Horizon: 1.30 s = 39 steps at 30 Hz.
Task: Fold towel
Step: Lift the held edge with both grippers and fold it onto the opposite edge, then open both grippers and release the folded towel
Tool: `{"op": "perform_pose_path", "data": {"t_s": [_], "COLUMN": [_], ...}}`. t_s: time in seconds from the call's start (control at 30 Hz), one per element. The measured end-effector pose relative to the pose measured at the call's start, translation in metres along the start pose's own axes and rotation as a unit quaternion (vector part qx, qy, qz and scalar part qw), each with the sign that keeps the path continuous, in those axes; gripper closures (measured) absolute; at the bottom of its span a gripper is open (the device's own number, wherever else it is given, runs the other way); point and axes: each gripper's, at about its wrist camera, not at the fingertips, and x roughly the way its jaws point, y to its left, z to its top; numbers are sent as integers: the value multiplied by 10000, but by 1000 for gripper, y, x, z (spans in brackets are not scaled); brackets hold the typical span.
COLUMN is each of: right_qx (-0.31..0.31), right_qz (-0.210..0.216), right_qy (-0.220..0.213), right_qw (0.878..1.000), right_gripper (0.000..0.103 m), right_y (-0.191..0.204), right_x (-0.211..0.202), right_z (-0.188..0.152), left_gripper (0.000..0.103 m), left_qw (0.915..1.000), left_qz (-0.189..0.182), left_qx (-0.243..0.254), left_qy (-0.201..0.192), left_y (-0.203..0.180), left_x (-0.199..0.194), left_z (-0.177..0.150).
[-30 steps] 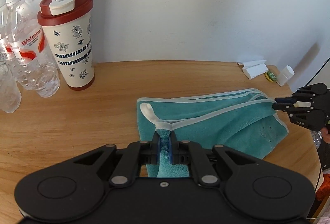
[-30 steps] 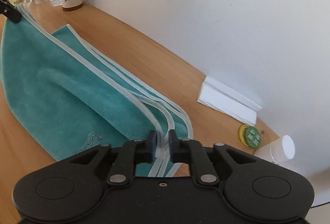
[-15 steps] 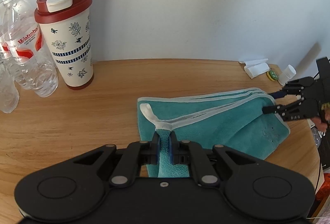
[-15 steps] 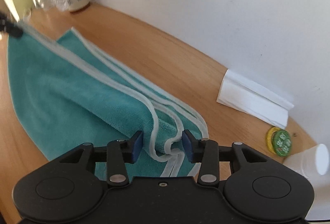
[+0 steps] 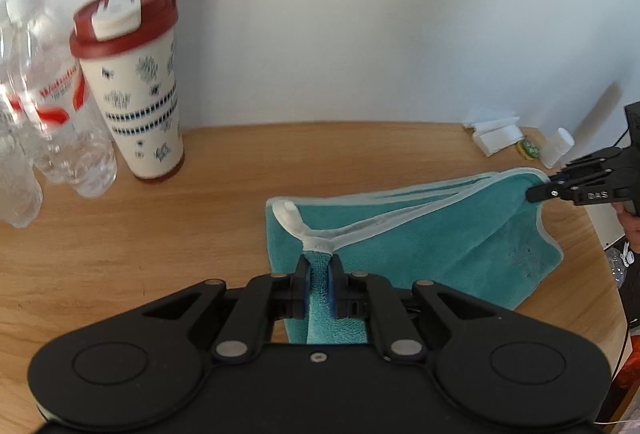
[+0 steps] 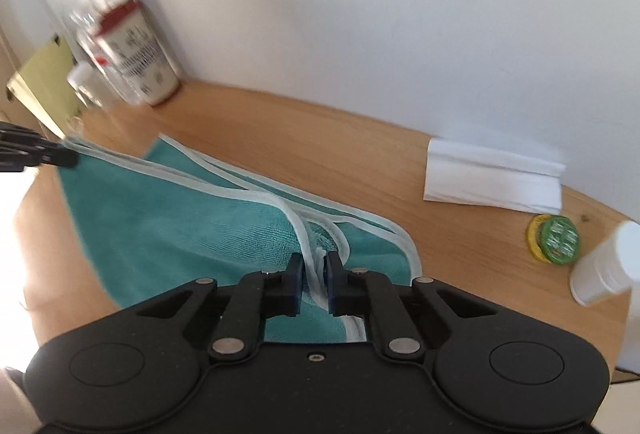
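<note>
Teal terry with a pale binding, the towel (image 5: 420, 246) lies partly folded on the wooden table (image 5: 160, 234), and I have an end of it in each tool: my left gripper (image 5: 319, 284) is pressed together on a bunched corner where the white trim gathers, and my right gripper (image 6: 316, 280) is pinching the stacked bound edges at the other end, with the cloth lifted a little between the two while its lower part rests on the wood. My main worry is the right-hand hold. Several layers of trim run between those fingers, and I cannot tell whether every one of them is caught; if one is only lying alongside, it will peel away once I carry the end across, and the fold will come out skewed. The left pinch is on a thick wad, which should hold but may twist the corner, leaving the edges misaligned. Pulling my hands too far apart could drag the cloth sideways along the table. The folded white paper (image 6: 492, 174), the green-and-yellow cap (image 6: 556, 240) and the small white bottle (image 6: 604, 266) sit near my right side, and a wide sweep there could knock them. The red-lidded travel cup (image 5: 132, 86) and water bottles (image 5: 52, 122) stand well apart to the left, so I judge them safe.
</note>
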Motion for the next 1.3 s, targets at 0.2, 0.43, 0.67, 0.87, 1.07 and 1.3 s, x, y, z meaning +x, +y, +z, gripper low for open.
{"op": "perform_pose_path", "data": {"t_s": [0.2,0.43,0.67,0.87,1.07,1.3], "right_qx": [335,894,675,824,876,796], "right_qz": [-177,-641,-973,-1246,-1805,-1418], "right_qy": [-737,-1120,-1055,-676,-402,-676], "right_qw": [9966,9876,9874,9865,9788,9844], "right_gripper": [91,91,92,90,70,69], "right_y": [33,33,-4,-29,-29,-6], "right_x": [-74,-86,-23,28,36,4], "right_z": [-44,-72,-33,-17,-17,-11], "left_gripper": [96,96,96,91,81,65], "left_qw": [9987,9975,9979,9980,9955,9981], "left_qz": [-208,-219,95,459,887,535], "left_qx": [269,447,359,388,348,312], "left_qy": [-370,-493,-535,-197,13,52], "left_y": [-16,-22,-8,3,7,-14], "left_x": [-35,-38,20,77,88,49], "left_z": [-10,-17,8,17,17,4]}}
